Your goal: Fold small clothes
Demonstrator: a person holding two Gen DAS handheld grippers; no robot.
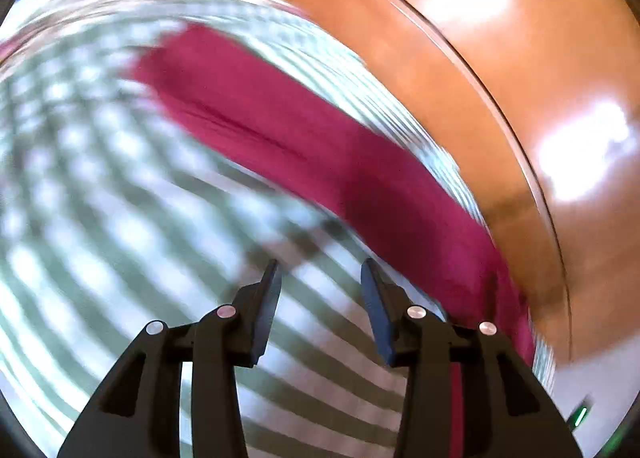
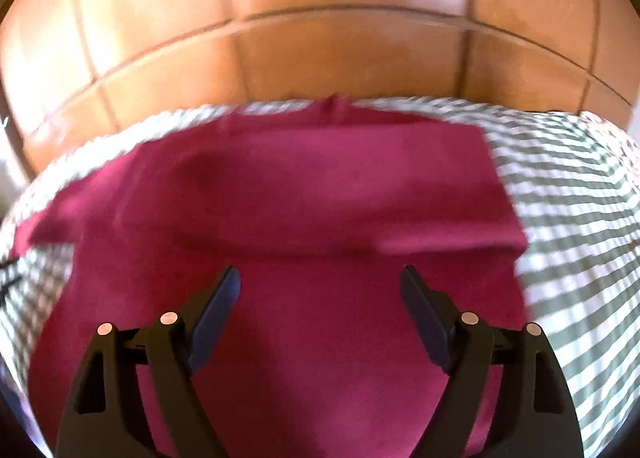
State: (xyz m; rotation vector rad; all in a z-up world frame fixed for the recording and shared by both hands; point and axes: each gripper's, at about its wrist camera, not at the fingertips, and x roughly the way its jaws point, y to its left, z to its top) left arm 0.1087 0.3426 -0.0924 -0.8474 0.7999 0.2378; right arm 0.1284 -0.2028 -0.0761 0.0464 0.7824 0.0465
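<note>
A magenta garment (image 2: 304, 194) lies flat on a green-and-white striped cover (image 2: 572, 218), with one part folded over on its far right side. My right gripper (image 2: 320, 282) is open and empty, hovering above the garment's near part. In the left wrist view the garment (image 1: 280, 126) runs as a blurred band from upper middle to lower right. My left gripper (image 1: 320, 274) is open and empty above the striped cover (image 1: 100, 198), just left of the garment's edge.
Beyond the cover's edge is an orange-brown tiled floor (image 2: 320, 38), also in the left wrist view (image 1: 500, 58). Both views are motion-blurred.
</note>
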